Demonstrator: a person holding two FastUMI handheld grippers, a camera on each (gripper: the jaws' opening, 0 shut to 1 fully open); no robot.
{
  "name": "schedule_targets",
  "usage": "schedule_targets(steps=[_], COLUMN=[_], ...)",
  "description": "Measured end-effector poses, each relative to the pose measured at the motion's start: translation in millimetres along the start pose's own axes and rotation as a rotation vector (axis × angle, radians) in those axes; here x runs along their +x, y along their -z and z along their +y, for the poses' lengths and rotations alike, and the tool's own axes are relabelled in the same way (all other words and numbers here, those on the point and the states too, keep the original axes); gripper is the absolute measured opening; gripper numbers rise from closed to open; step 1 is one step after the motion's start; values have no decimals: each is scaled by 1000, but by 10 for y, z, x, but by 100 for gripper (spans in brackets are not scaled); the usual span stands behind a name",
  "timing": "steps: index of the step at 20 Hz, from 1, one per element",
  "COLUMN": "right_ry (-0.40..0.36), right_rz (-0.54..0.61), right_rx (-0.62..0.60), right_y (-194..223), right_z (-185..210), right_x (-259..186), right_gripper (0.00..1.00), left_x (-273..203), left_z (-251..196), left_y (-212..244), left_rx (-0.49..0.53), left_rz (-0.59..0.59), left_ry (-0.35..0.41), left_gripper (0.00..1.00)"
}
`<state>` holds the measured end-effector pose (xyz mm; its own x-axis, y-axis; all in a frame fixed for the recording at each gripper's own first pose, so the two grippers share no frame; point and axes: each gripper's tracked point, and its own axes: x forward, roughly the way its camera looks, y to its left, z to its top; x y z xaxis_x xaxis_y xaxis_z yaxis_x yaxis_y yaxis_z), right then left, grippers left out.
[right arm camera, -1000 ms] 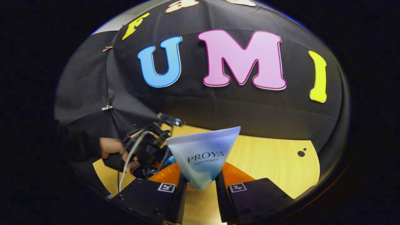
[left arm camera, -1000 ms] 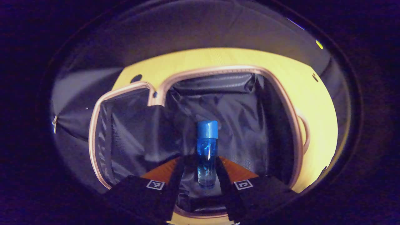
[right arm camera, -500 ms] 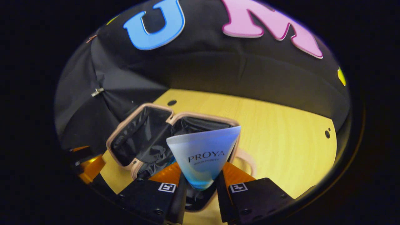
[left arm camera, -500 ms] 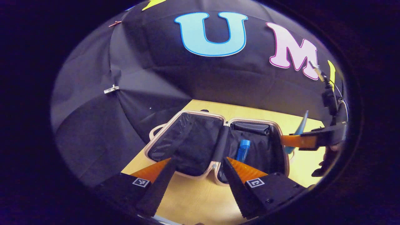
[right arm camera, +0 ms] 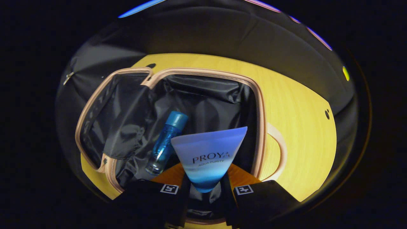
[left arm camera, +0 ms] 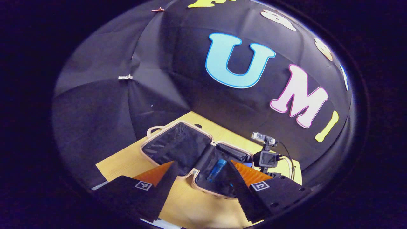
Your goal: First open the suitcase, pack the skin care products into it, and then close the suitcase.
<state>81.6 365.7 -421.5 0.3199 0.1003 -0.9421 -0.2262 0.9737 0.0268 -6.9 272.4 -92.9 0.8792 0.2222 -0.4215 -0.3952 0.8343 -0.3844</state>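
The right gripper's fingers (right arm camera: 182, 203) pinch the narrow lower end of a pale blue tube (right arm camera: 208, 156), both pressing on it, so the tube fans out wide toward twelve o'clock in the right gripper view, its long axis running straight away from the right gripper (right arm camera: 203, 200). Just beyond it, at ten o'clock from the tube, a blue bottle (right arm camera: 163, 144) lies on the dark lining in the right half of the open suitcase (right arm camera: 259, 121), cap toward one o'clock and base toward seven. The left gripper (left arm camera: 202, 190) has its fingers spread wide and empty, held back over the table. In the left gripper view the bottle (left arm camera: 216, 168) lies in the near-right half, cap to one o'clock, and the other gripper's camera (left arm camera: 265, 157) stands at three o'clock of the case. The suitcase rests flat on a light wooden table (right arm camera: 305, 127), with black cloth (left arm camera: 95, 111) walling the booth behind.
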Motion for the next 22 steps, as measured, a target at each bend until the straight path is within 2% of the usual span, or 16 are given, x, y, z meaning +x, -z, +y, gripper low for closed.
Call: schedule_targets(steps=[1,2,3,4,5,6,7,8,11,13,16,19,21,22], right_ry=[2,3,-13,-25,-33,-48,-66,-84,-184,-196,-152,-112,-85,-69], right_rz=[13,4,-11,-29,-61,-101,-137,-175,-279,-360,-457,-469,-450,-441], right_rx=[8,14,31,43,48,49,42,29,1,-17,-73,-91,-102,-110], right_y=[4,-43,-93,-147,-215,-290,-345,-395,-463,-477,-452,-241,-35,68], right_z=[-16,-28,4,33,41,57,71,68,58,-127,-469,-752,-955,-1061], right_x=[4,2,-18,-85,-160,-261,-365,-488,-959,-1252,-1548,-1702,-1789,-1827], right_gripper=[52,46,51,60,77,80,97,100,99,99,98,98,98,98], left_x=[-29,-41,-42,5,46,115,198,295,684,990,1546,2098,2435,2575], left_z=[58,139,244,356,493,638,778,965,1562,1871,2191,2392,2515,2600], left_y=[-62,-115,-158,-143,-150,-183,-215,-258,-318,-448,-444,-343,-206,-135], left_rx=[-2,-5,-8,-9,-10,-12,-13,-12,16,28,10,-89,-180,-228], left_rz=[-13,-26,-37,-41,-44,-56,-64,-68,-31,-18,45,130,205,230], left_ry=[-8,-20,-35,-49,-73,-98,-116,-142,-217,-233,-226,-189,-161,-170], left_gripper=[97,96,97,96,96,96,96,96,96,96,96,94,81,92])
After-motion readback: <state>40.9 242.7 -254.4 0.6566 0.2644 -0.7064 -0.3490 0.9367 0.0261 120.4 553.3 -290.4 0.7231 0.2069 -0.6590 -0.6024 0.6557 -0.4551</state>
